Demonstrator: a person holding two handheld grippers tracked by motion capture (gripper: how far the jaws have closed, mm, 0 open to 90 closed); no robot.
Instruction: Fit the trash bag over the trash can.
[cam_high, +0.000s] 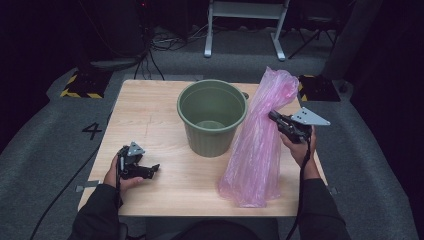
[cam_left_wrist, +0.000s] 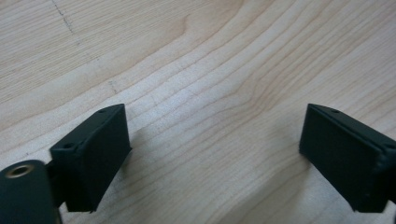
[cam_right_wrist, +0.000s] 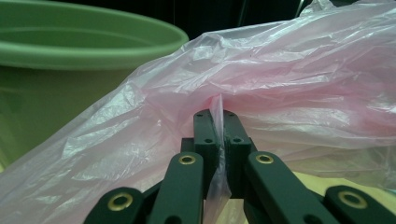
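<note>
- The right gripper (cam_high: 276, 118) is clamped tight on a fold of the pink plastic bag (cam_high: 257, 145), which stands draped from its jaws to the table (cam_high: 155, 100), just right of the green bucket (cam_high: 212, 117).
- Keep that pinch firm; thin film slips easily (only a sliver sits between the pads).
- The left gripper (cam_high: 154, 167) rests with jaws wide apart and empty, well to the bag's left; I'd bring it across to catch the opposite edge and spread the mouth.

Crinkled glossy pink plastic bag (cam_high: 257, 145), matt wood table (cam_high: 155, 107)
</note>
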